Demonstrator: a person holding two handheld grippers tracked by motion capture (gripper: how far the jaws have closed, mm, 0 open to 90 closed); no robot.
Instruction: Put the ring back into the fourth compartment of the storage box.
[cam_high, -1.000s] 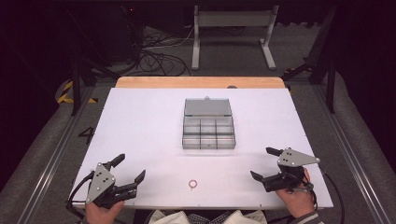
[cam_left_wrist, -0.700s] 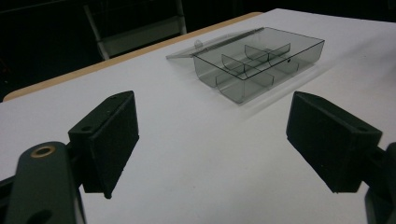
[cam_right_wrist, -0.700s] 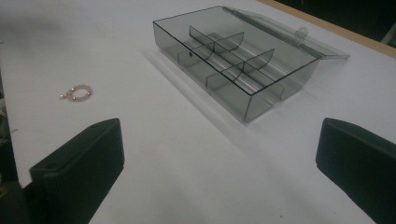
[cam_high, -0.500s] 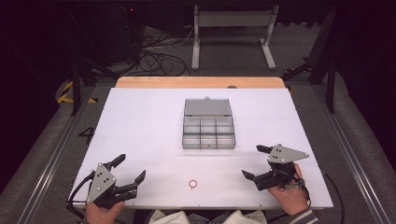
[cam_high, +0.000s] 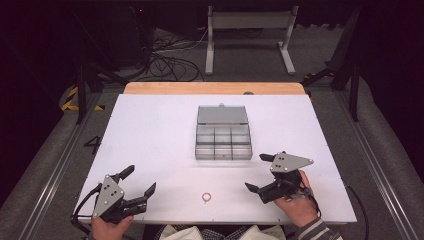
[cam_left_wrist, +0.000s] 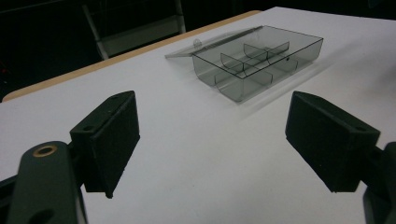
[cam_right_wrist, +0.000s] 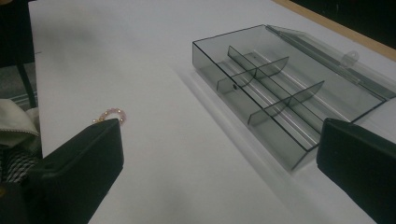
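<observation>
Opening stage of a pick-and-place, judged from the layout: a small beaded ring (cam_high: 206, 197) lies flat on the white table (cam_high: 150, 130) close to its near edge, about midway between the two grippers and touched by neither. In the right gripper view the same ring (cam_right_wrist: 110, 115) shows pinkish beads just past the tip of that gripper's left-hand jaw.

The right gripper (cam_high: 262, 172), held in the person's right hand (cam_high: 295, 202) near the near right corner, has its jaws spread wide with nothing between them; it points toward the ring and is the nearer of the two, so the step in hand appears to be the approach for a grasp. The left gripper (cam_high: 137, 182) rests near the near left corner, jaws likewise wide apart and empty, aimed across the table toward the box.

The container is a clear smoke-tinted compartment box (cam_high: 222, 141) at the middle of the table, well apart from the ring. Its hinged lid (cam_high: 222, 114) lies folded back flat toward the far edge, so the tray is open from above. Thin dividers (cam_right_wrist: 261, 84) split the tray into a grid of compartments; every compartment that can be seen into looks empty.

The next move probably calls for lowering the right gripper until its jaws straddle the ring, then closing gently: the ring is thin, lies flush on a smooth surface, and may slide or tip out rather than seat between the pads.
</observation>
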